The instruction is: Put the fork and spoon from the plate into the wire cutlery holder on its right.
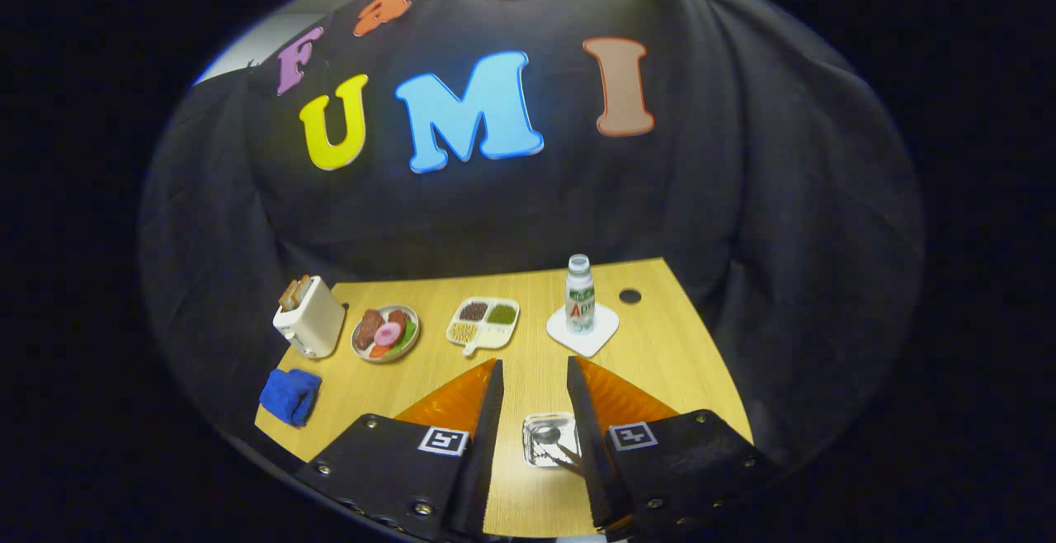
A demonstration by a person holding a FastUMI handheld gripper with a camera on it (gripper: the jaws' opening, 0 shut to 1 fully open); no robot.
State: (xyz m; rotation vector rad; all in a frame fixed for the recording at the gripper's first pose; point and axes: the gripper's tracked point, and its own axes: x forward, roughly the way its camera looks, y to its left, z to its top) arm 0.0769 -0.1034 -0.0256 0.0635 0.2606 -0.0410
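We hold the tongs (534, 394) released above the table's (660, 361) near edge; the plate (549, 441) with spoon (546, 434) lies between the fingers, so nothing looks moved yet; holder untraceable.

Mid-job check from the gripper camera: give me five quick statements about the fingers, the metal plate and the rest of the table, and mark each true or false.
1. The gripper is open, nothing between its fingers. True.
2. The square metal plate lies between the fingers, low near their base. True.
3. The bottle lies on its side. False: it stands upright on a white coaster.
4. The toaster is empty. False: toast sticks out of its top.
5. The blue cloth sits nearer the gripper than the toaster. True.
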